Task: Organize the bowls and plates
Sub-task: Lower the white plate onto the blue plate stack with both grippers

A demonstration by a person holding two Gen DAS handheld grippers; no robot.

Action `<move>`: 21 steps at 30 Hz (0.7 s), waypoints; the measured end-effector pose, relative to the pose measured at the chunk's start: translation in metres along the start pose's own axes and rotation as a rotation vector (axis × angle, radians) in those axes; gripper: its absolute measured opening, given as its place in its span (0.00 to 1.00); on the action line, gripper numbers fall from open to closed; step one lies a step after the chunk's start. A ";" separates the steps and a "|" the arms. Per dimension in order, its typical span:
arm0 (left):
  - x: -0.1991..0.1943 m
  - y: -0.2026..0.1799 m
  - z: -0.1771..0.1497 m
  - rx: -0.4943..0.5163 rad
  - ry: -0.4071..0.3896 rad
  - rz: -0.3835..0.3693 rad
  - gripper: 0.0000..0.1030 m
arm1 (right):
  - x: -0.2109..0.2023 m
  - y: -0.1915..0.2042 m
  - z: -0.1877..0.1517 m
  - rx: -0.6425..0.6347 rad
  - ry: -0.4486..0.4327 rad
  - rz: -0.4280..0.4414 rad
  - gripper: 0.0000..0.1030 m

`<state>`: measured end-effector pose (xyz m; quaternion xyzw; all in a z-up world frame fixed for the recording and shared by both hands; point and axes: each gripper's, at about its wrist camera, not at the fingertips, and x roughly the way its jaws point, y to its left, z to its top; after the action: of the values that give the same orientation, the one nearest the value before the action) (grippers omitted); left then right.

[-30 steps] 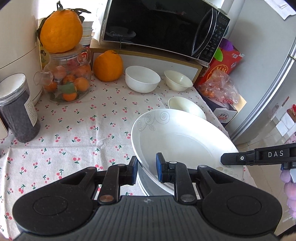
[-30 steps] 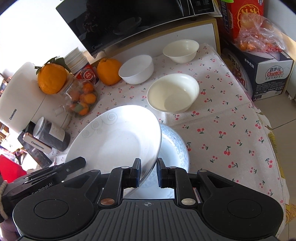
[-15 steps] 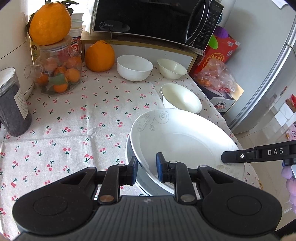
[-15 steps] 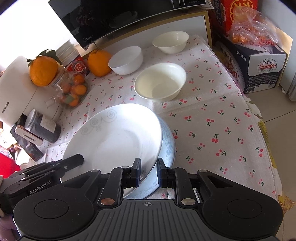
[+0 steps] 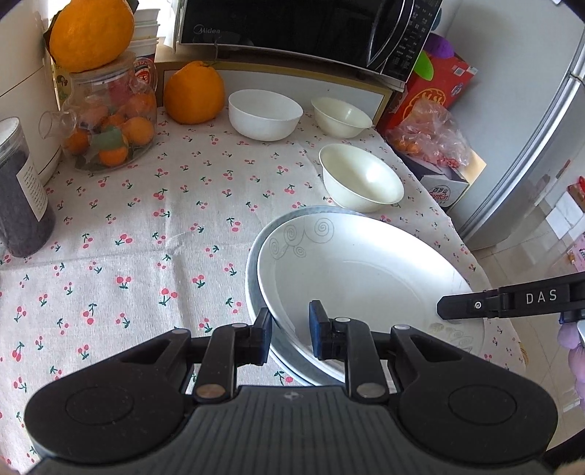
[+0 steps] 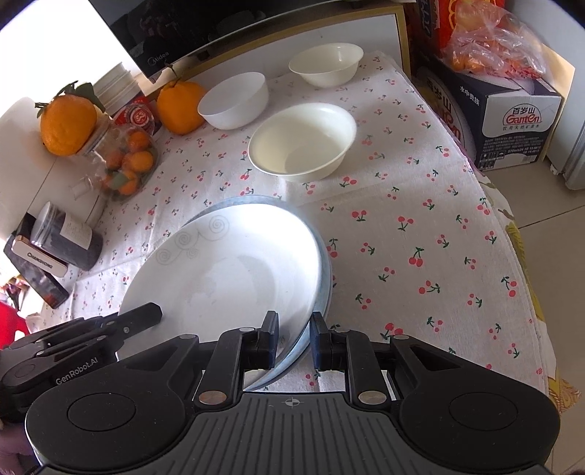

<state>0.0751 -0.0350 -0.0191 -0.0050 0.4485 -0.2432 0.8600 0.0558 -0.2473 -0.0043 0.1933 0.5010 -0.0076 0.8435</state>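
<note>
Two grippers hold one white plate (image 5: 365, 277) with grey swirl decoration by opposite edges: the left gripper (image 5: 290, 334) is clamped on the near rim in its own view, one blue-padded finger inside the plate and the other outside, and the right gripper (image 6: 294, 339) pinches the rim the same way on the far side. The plate sits tilted in a blue-rimmed plate (image 6: 325, 270) lying on the cherry-print tablecloth (image 5: 139, 226), directly under both grippers. Just ahead of the plates stands a cream bowl (image 5: 362, 177), and farther ahead, near a shelf under the microwave (image 5: 303, 29), are a white bowl (image 5: 265, 113) and a smaller cream bowl (image 5: 342, 117). Ahead and left of the left gripper are a large orange (image 5: 193, 91), a glass jar of small oranges (image 5: 109, 128) with another orange on top, and a dark canister (image 5: 18, 190).
</note>
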 end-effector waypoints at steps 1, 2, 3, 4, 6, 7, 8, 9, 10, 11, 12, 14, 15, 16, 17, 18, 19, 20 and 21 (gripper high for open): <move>0.000 0.000 0.000 0.003 -0.001 0.002 0.18 | 0.001 0.000 0.000 0.000 0.000 -0.002 0.18; 0.000 -0.001 0.000 0.005 -0.002 0.002 0.18 | 0.001 0.000 0.000 0.001 0.001 -0.004 0.18; 0.000 -0.001 -0.001 0.008 -0.002 0.002 0.18 | 0.002 0.000 0.000 0.002 0.002 -0.006 0.18; 0.000 -0.001 -0.001 0.010 -0.002 0.002 0.18 | 0.003 0.000 0.000 0.004 0.002 -0.009 0.18; 0.000 -0.002 -0.001 0.017 -0.001 0.003 0.18 | 0.004 0.000 0.000 0.006 0.003 -0.016 0.18; 0.001 -0.003 -0.001 0.022 0.000 0.005 0.18 | 0.004 0.000 -0.001 0.005 0.003 -0.021 0.18; 0.001 -0.004 -0.001 0.026 0.000 0.006 0.18 | 0.005 0.001 -0.001 0.004 0.003 -0.026 0.18; 0.001 -0.005 -0.002 0.028 0.002 0.007 0.18 | 0.005 0.001 -0.001 0.001 0.003 -0.032 0.18; 0.002 -0.006 -0.002 0.028 0.006 0.007 0.18 | 0.006 0.001 -0.001 -0.003 0.003 -0.040 0.18; 0.004 -0.007 -0.002 0.028 0.011 0.007 0.18 | 0.006 0.002 -0.001 -0.007 0.003 -0.049 0.18; 0.005 -0.008 -0.002 0.029 0.015 0.007 0.18 | 0.007 0.002 -0.002 -0.012 0.002 -0.059 0.18; 0.007 -0.009 -0.002 0.035 0.022 0.010 0.19 | 0.007 0.002 -0.002 -0.018 0.004 -0.074 0.19; 0.007 -0.010 -0.002 0.037 0.024 0.012 0.19 | 0.008 0.002 -0.002 -0.018 0.007 -0.079 0.19; 0.008 -0.011 -0.002 0.040 0.027 0.015 0.19 | 0.009 0.001 -0.002 -0.016 0.009 -0.081 0.19; 0.008 -0.011 -0.002 0.042 0.029 0.016 0.19 | 0.009 0.000 -0.002 -0.018 0.008 -0.082 0.19; 0.008 -0.011 -0.002 0.041 0.031 0.016 0.19 | 0.009 0.001 -0.002 -0.022 0.006 -0.086 0.19; 0.009 -0.011 -0.002 0.040 0.033 0.016 0.19 | 0.009 0.001 -0.002 -0.028 0.004 -0.089 0.19; 0.009 -0.011 -0.002 0.040 0.035 0.016 0.19 | 0.009 0.002 -0.002 -0.033 0.002 -0.093 0.19; 0.010 -0.011 -0.003 0.041 0.037 0.016 0.19 | 0.008 0.003 -0.002 -0.037 0.002 -0.097 0.19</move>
<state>0.0732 -0.0484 -0.0255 0.0208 0.4593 -0.2457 0.8534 0.0585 -0.2424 -0.0116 0.1529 0.5106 -0.0391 0.8452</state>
